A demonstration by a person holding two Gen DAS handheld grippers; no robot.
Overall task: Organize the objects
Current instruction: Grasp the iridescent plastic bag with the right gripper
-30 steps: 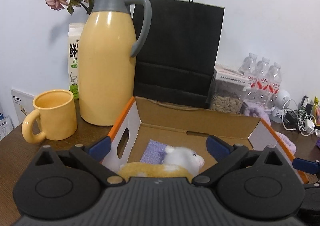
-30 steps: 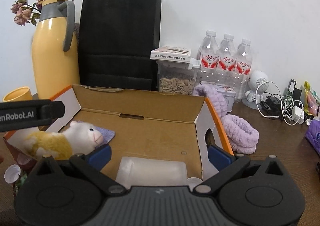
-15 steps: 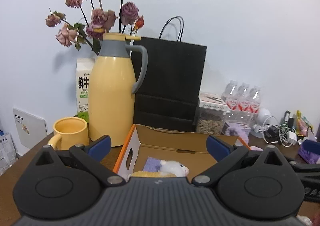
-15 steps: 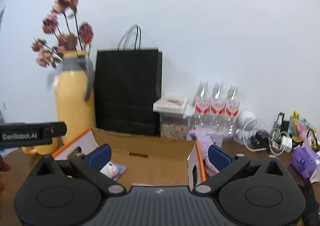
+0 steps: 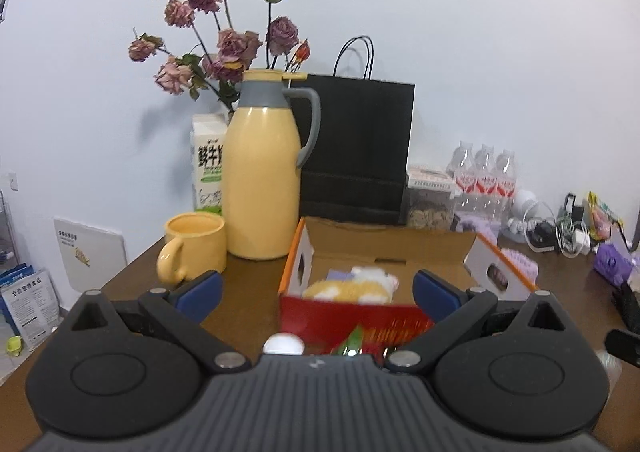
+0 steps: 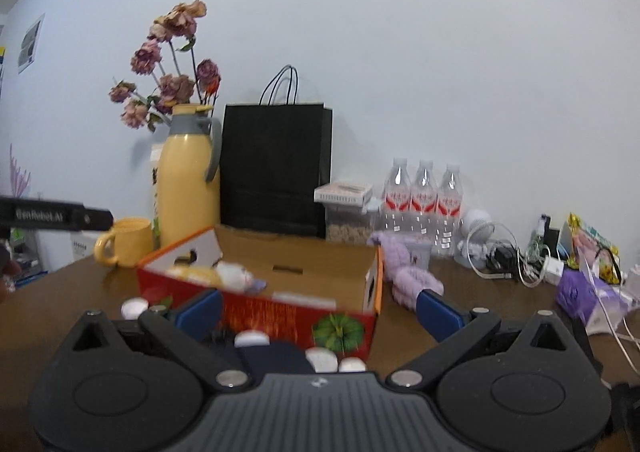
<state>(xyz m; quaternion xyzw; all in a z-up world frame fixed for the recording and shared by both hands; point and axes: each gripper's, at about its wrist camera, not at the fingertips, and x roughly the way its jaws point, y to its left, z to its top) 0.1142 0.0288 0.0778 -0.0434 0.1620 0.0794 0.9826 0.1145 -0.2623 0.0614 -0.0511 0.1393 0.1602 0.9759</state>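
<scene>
The cardboard box (image 5: 394,252) sits open near the middle of the worktop (image 5: 248,276), in front of the black paper bag (image 5: 356,147), serving as the collecting place. Inside it, at its left end, the plush toy (image 5: 352,286) lies on a purple cloth (image 5: 338,275), and a pale flat item (image 6: 304,296) rests toward the front wall; they are there, I judge, because they have been tidied in. Small white caps (image 6: 320,358) lie loose on the worktop just in front of the box's red front wall, likely next to be gathered. The yellow thermos (image 5: 262,179) and yellow mug (image 5: 194,244) stand toward the left rear, well out of the way. A purple headband (image 6: 412,280) lies just beside the box's right end.

The left gripper (image 5: 318,292) hangs back from the box with its fingers (image 5: 200,290) spread wide and holding nothing. The right gripper (image 6: 318,312) is likewise wide apart and empty, its fingers (image 6: 438,314) framing the box front, seemingly ready for another pick.
</scene>
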